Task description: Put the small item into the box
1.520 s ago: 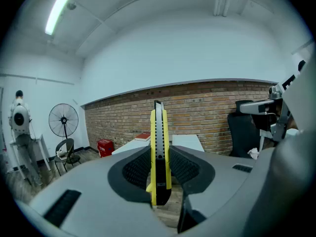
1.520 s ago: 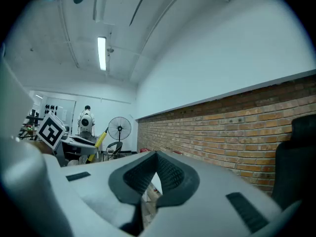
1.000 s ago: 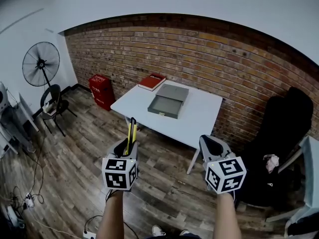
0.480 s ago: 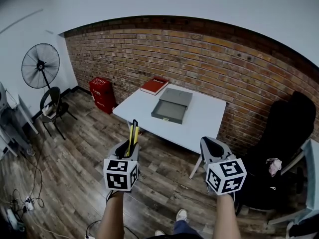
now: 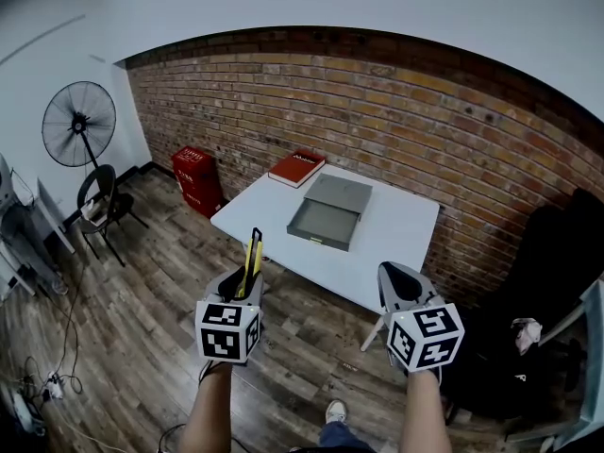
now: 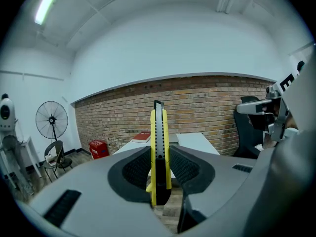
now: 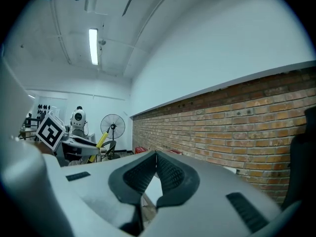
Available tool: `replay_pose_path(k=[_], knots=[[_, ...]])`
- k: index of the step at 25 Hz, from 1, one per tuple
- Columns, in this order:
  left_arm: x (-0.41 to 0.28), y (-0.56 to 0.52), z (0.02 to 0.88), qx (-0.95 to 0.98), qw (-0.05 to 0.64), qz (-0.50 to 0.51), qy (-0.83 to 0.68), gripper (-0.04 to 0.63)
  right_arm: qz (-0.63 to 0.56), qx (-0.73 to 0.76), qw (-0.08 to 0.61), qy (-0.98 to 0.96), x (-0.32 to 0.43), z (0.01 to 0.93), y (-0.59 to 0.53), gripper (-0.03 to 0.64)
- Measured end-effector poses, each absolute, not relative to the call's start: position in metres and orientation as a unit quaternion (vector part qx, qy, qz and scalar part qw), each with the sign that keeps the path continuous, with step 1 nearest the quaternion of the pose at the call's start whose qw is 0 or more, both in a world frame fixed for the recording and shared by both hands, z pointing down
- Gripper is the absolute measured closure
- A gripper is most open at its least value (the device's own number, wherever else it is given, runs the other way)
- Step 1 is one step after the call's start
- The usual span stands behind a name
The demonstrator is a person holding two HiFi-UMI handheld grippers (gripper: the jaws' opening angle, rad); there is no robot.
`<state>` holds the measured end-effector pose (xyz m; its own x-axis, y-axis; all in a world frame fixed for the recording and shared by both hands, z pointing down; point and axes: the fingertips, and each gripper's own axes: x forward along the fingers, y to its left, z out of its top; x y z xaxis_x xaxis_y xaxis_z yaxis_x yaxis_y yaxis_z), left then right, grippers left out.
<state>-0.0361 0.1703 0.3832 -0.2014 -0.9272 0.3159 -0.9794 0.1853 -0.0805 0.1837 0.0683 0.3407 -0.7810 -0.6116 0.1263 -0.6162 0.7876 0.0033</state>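
A yellow-and-black utility knife (image 5: 252,256) stands upright between the pads of my left gripper (image 5: 243,283), which is shut on it. In the left gripper view the knife (image 6: 159,147) fills the middle, pinched by both pads of the left gripper (image 6: 160,169). The grey box (image 5: 326,223) lies open on the white table (image 5: 401,229) ahead, its lid (image 5: 341,193) folded back. My right gripper (image 5: 396,279) is held level beside the left one. In the right gripper view the right gripper (image 7: 156,158) has its tips touching with nothing between them. Both grippers hang over the wooden floor, well short of the table.
A red book (image 5: 296,168) lies at the table's far left corner against the brick wall. A red crate (image 5: 196,177), a standing fan (image 5: 79,111) and a small chair (image 5: 96,201) are on the left. A black chair (image 5: 557,281) stands to the right of the table.
The table and box sit slightly nearer and further right in the head view as the person walks forward. Both grippers keep their pose, and the knife stays in the left one.
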Motion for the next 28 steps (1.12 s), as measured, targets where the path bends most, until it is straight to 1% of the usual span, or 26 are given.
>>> replay_pose_path(k=[13,28], knots=[[-0.044,0.068,0.385,0.610,0.109,0.138,-0.773,0.465,0.028,0.304,0.063,-0.950,0.170,0.343,-0.043,0.597],[-0.045,0.010,0.386,0.586,0.111,0.146,-0.790,0.465,0.031,0.268,0.060,-0.961,0.158,0.347,-0.110,0.597]])
